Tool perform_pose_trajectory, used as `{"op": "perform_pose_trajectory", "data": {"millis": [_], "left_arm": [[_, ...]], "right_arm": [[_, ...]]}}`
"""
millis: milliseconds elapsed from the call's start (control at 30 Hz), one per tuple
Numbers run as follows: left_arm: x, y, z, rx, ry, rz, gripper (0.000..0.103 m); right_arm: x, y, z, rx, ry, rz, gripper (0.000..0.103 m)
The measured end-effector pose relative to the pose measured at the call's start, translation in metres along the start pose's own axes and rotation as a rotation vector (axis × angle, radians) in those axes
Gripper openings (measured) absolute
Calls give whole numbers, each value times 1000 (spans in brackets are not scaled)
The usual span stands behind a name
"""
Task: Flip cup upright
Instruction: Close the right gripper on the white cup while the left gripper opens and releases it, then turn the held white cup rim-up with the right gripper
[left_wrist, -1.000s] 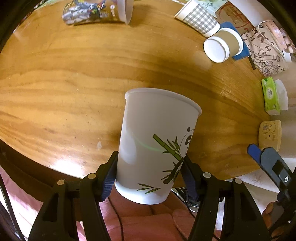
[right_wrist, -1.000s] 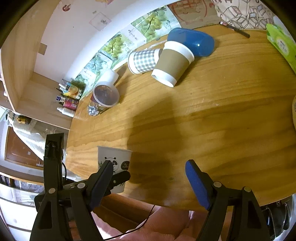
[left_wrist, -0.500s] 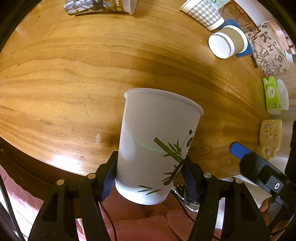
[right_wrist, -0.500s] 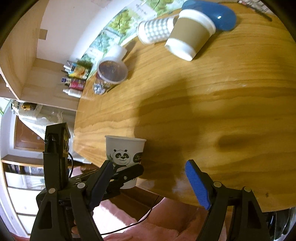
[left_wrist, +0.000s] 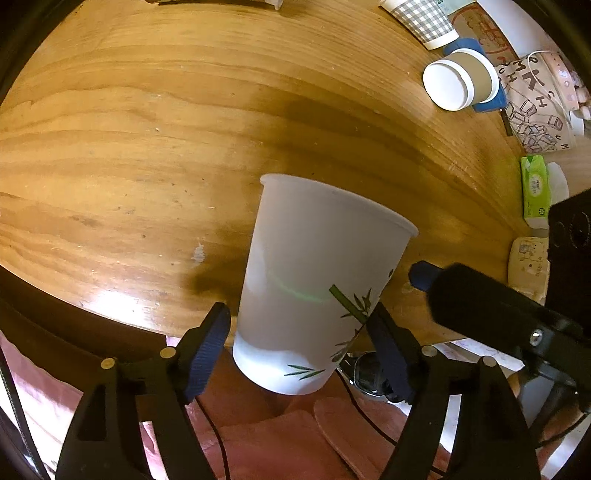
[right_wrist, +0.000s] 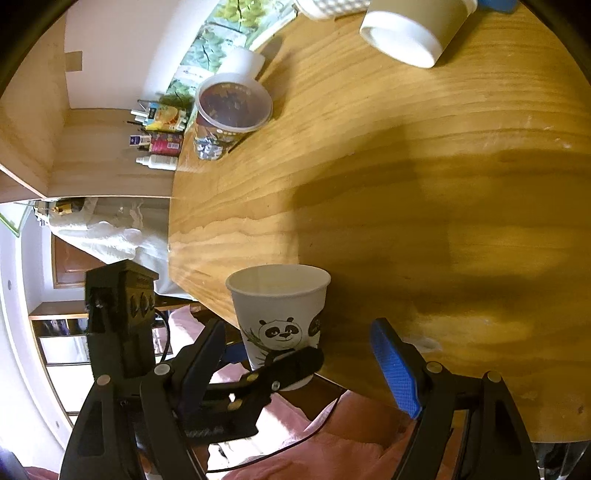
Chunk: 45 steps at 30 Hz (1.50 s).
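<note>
A white paper cup with a panda and bamboo print stands upright, rim up, at the near edge of the wooden table. My left gripper has its jaws spread slightly wider than the cup; the left pad shows a gap, the right pad is at the cup's side. In the right wrist view the cup shows its open mouth. My right gripper is open and empty, just right of the cup, and it also shows in the left wrist view.
A brown sleeved cup and a checked cup lie on their sides at the far right. A printed tub lies at the far left. A green tissue pack and a patterned pouch sit at the right edge.
The left jaws have opened off the cup. The right gripper has moved in closer to the cup from the right.
</note>
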<state>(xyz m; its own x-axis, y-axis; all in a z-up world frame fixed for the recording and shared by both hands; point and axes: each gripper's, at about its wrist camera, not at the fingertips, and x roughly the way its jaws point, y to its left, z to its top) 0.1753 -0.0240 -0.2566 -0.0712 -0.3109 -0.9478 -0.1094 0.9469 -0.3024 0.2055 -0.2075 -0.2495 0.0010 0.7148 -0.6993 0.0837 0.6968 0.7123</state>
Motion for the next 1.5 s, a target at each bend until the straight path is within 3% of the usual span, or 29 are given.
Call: {"op": "perform_pose_trajectory", "data": {"millis": [233,1033,1200,1500], "left_arm": [[-10,12,-8,7,25,-20,79],[-49,42,-24,60,-51,-6,79],[-62,47,-26,95,-115,11,79],[-97,64,-37,252,-308,55,79]], "right_arm": [[16,5,4,5,28,-24,81],[61,47,7,-34,45,-94,81],[72,60,5,-44,28,-138,81],[89,84,4,-59,-35,-236,81]]}}
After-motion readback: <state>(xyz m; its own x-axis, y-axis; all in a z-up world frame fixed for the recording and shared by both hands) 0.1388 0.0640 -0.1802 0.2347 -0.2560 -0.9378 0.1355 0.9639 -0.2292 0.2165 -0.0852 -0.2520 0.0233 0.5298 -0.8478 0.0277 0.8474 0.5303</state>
